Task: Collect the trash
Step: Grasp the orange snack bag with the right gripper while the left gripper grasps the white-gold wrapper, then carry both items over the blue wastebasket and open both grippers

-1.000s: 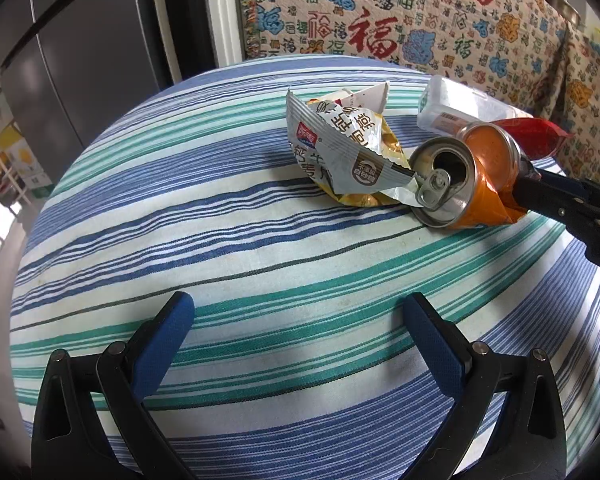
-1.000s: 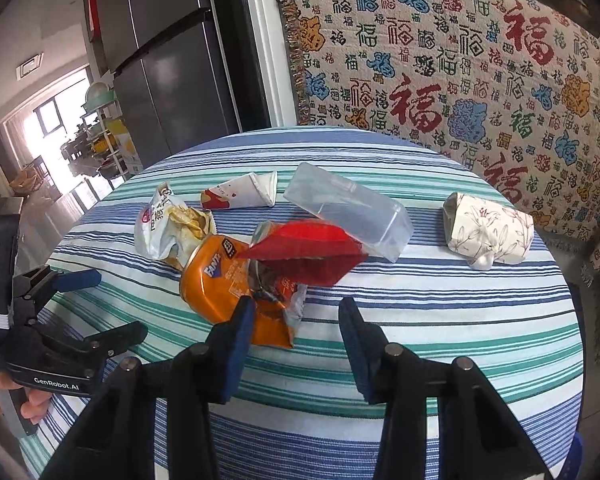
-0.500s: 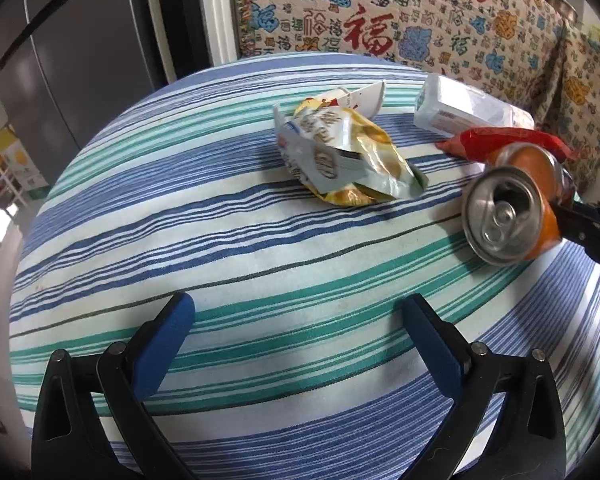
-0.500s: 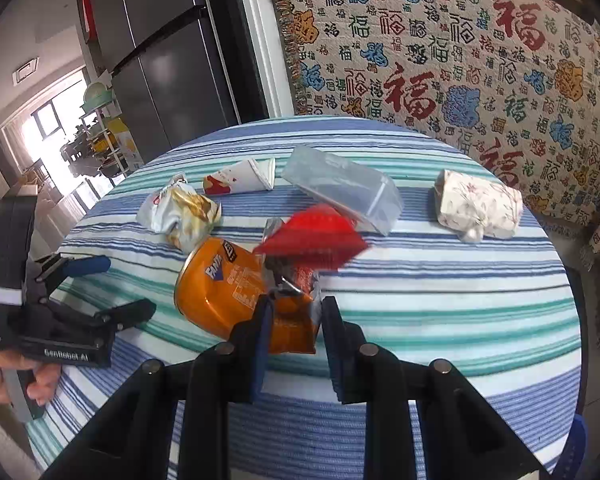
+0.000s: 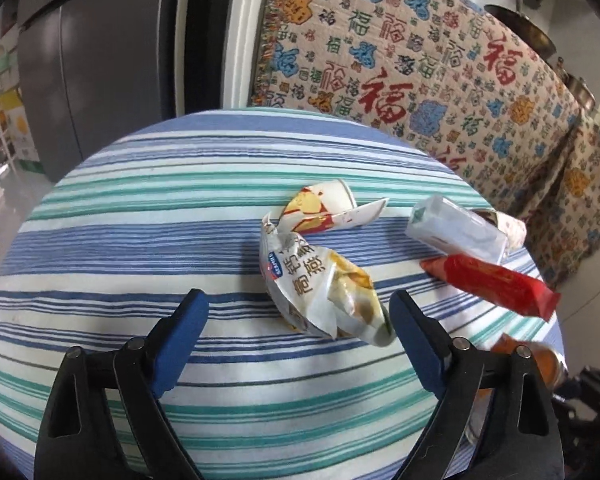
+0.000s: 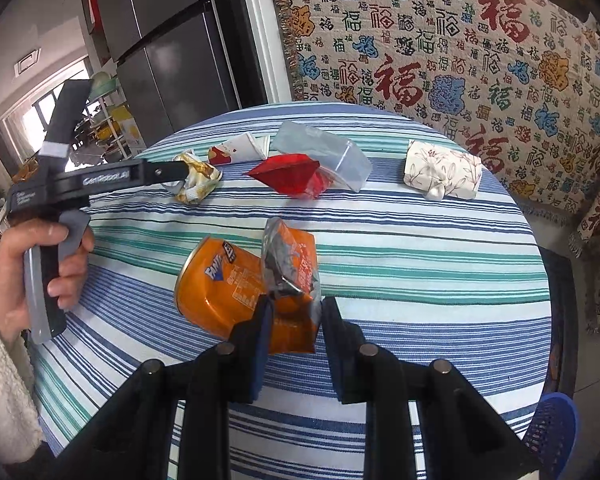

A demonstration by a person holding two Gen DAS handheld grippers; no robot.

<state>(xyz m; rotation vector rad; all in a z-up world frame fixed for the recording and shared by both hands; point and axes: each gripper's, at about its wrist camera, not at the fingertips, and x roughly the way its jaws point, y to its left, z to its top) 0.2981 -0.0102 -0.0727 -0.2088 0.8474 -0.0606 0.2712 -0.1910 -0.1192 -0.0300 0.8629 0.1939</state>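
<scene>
Right wrist view, right tongs (image 6: 293, 322) clamping crushed orange can (image 6: 236, 286), near table edge (image 6: 542, 276)

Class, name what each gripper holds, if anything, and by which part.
Right gripper: the orange can, pinched at its crushed end. Left gripper: nothing; jaws closing around the snack bag.

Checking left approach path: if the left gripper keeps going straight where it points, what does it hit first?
Probably the crumpled snack bag, lying between the closing jaws of the left gripper toward the right one. Nothing sits in front of it; depth is unclear.
</scene>
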